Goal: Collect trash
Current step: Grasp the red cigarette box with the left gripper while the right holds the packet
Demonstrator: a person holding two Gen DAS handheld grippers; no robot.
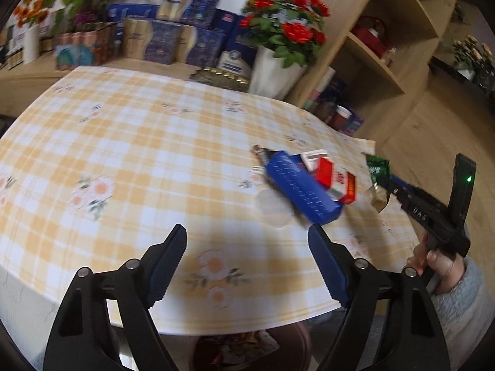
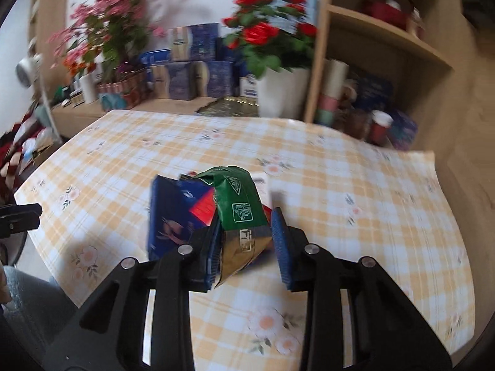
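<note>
Trash lies in a small heap near the right edge of the checked tablecloth (image 1: 154,160): a blue carton (image 1: 301,190) with a red and white packet (image 1: 335,181) resting against it; a green and gold wrapper (image 2: 239,216) has been lifted clear of the cloth, pinched between the blue pads of the right gripper (image 2: 247,249), whose jaws stand narrowed around it, the left pad pressing its gold end, the right pad just at its edge; the left gripper (image 1: 247,262) hangs over bare cloth near the table's front edge, jaws wide and nothing between them, the carton just beyond its right fingertip; below the table edge a brown bin (image 1: 247,349) shows scraps inside; a pot of red roses (image 1: 278,74) stands behind the table.
</note>
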